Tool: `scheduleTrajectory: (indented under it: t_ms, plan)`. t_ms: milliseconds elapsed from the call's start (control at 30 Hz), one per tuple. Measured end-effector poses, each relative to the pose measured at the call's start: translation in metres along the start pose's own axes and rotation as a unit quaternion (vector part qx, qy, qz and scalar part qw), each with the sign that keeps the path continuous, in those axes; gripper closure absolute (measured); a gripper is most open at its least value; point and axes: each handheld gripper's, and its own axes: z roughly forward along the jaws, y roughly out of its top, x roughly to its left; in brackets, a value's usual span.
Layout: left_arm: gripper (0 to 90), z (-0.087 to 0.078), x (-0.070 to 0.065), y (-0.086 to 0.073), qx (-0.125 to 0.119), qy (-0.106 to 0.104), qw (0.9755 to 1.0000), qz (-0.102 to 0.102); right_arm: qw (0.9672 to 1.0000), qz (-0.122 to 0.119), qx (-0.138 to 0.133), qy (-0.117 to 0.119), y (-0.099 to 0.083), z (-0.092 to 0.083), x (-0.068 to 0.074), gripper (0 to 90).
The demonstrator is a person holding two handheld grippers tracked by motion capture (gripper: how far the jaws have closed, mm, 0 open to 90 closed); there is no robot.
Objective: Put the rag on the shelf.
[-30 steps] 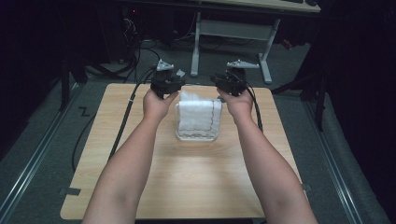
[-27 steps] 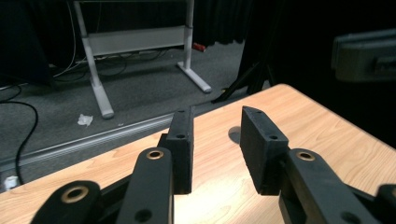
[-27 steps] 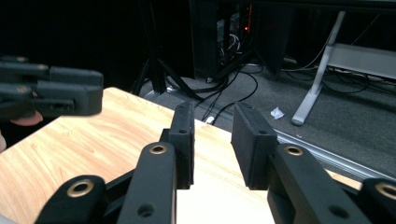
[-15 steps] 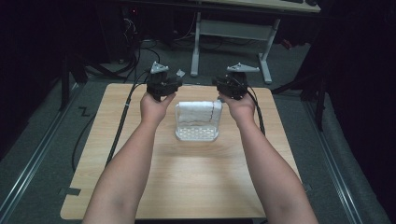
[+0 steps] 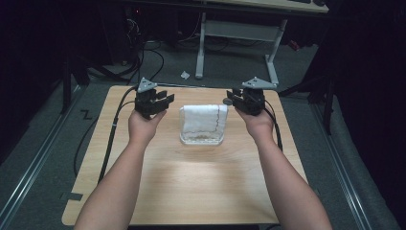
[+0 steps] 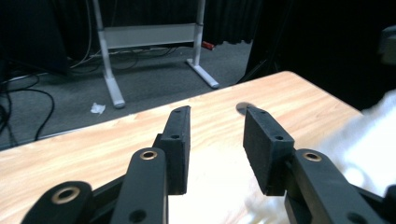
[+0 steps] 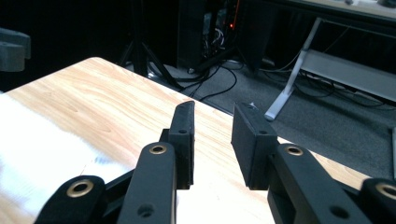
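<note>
A folded white cloth lies over a clear shallow container at the middle of the wooden table. My left gripper hovers left of the cloth's far corner, open with nothing between its pads. Its jaws have just been opening. In the left gripper view the left gripper points across the table, with the cloth at the right edge. My right gripper hovers right of the cloth, open and empty, its jaws also just opening. The right gripper has the cloth at its lower left.
A small dark round disc sits on the table near the right gripper. Beyond the far edge stand a desk frame with white legs, floor cables and a paper scrap. Black cables trail from both grippers.
Both grippers have drawn apart sideways, away from the cloth's far corners. The cloth now lies lower and flatter over the container.
</note>
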Motion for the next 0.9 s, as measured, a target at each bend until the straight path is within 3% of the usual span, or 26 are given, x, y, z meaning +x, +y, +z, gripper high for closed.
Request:
scheduleTrajectory:
  t_ms: [67,200,300,500,633,733,767,800,833,867,900]
  plan:
    - [60.8,-0.01,-0.001,-0.007,0.0,-0.001,1.0,0.0,1.0,0.004,-0.005,0.004,-0.006,-0.009,0.002,69.2]
    - [60.0,-0.034,-0.006,-0.024,-0.002,0.0,1.0,0.006,0.9999,-0.012,-0.006,0.001,-0.023,-0.027,0.009,66.0]
    - [58.4,-0.051,-0.011,-0.043,-0.002,-0.009,1.0,-0.002,0.9999,-0.013,-0.009,0.002,-0.036,-0.04,0.015,63.0]
    - [55.2,-0.086,-0.028,-0.1,0.013,-0.031,0.9994,-0.005,0.9998,-0.013,0.008,0.009,-0.079,-0.064,0.035,56.5]
    - [52.9,-0.103,-0.04,-0.149,0.052,-0.036,0.9979,-0.015,0.9989,-0.018,0.042,0.005,-0.119,-0.073,0.05,53.0]
    - [51.9,-0.11,-0.052,-0.19,0.083,-0.021,0.9963,-0.003,0.9979,-0.006,0.064,0.006,-0.149,-0.078,0.059,51.7]
    - [53.8,-0.11,-0.054,-0.198,0.095,-0.008,0.9954,0.0,0.9974,0.006,0.071,0.01,-0.164,-0.08,0.062,51.1]
    - [54.7,-0.105,-0.056,-0.201,0.127,-0.005,0.9919,0.003,0.9971,0.011,0.074,0.009,-0.175,-0.081,0.064,52.0]
    - [52.7,-0.102,-0.058,-0.2,0.131,-0.014,0.9912,0.012,0.9964,0.014,0.084,0.004,-0.19,-0.083,0.067,55.2]
    - [51.4,-0.101,-0.059,-0.198,0.124,-0.017,0.992,0.015,0.9949,0.016,0.099,0.011,-0.193,-0.082,0.067,52.0]
    - [51.4,-0.101,-0.059,-0.197,0.118,-0.019,0.9927,0.013,0.9951,0.01,0.098,0.011,-0.191,-0.081,0.066,50.5]
